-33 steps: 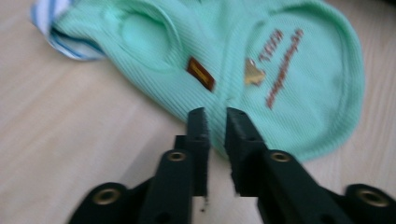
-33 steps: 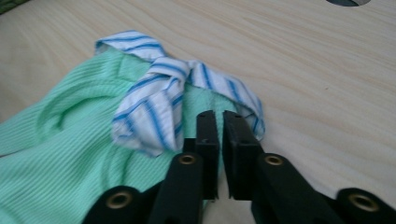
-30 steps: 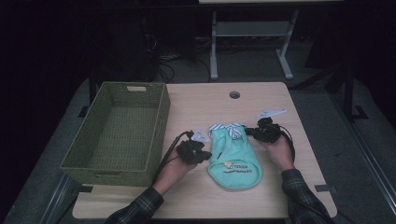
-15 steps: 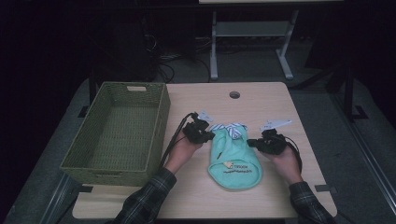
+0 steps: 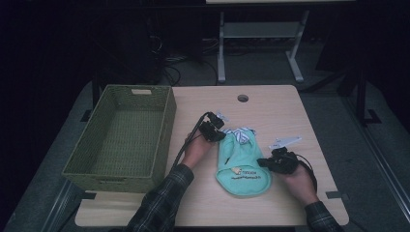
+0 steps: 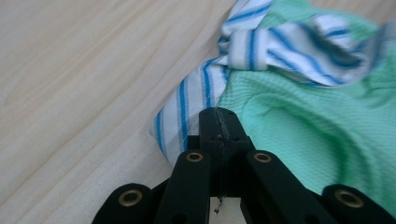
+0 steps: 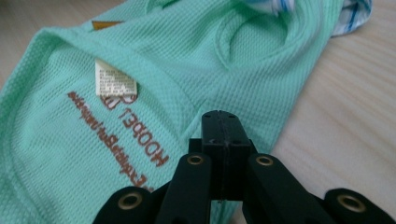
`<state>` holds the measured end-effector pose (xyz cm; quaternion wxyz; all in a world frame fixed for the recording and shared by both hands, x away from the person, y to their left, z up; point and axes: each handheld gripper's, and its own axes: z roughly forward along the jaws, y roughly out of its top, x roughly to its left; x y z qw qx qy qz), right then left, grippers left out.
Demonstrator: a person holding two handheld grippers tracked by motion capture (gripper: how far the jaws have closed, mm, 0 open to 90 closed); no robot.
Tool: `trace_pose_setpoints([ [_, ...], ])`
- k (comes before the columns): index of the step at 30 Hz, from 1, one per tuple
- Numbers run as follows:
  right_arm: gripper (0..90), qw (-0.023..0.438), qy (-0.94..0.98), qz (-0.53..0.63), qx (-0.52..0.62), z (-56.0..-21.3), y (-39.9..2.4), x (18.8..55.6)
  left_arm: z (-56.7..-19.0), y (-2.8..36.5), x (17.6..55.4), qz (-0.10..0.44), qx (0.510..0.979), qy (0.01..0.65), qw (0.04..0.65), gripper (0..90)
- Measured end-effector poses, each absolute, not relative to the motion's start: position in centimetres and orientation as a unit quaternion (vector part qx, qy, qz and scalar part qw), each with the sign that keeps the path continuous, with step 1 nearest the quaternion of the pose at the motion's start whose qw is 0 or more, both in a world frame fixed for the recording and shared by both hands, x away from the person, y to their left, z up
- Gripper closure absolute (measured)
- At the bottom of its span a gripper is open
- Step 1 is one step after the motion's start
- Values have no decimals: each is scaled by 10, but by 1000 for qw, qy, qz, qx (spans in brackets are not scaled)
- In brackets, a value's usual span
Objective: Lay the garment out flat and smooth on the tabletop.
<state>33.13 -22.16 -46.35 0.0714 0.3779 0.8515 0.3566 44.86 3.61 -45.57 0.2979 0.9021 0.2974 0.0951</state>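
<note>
Mint-green waffle-knit garment (image 5: 241, 162) mid-frame now narrower, both sides folded in; left gripper (image 5: 216, 131) and right gripper (image 5: 267, 163) pressed together, pinching its edges.

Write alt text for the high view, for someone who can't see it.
A person's two hands, each holding a black gripper with shut jaws, left gripper and right gripper, work at a mint-green garment on a wooden table. An empty woven basket sits to the left.

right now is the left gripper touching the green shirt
Touching: the left gripper view shows the left gripper with shut tips on the green shirt at its striped edge.
</note>
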Motion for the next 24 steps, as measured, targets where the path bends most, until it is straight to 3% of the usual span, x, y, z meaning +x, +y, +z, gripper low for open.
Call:
trace_pose_setpoints([
  [12,898,78,852,347,384,-466,-230,335,-455,52,436,87,901,311,289,898],
  [24,898,82,850,346,389,-467,-235,341,-452,69,393,76,907,310,275,898],
])
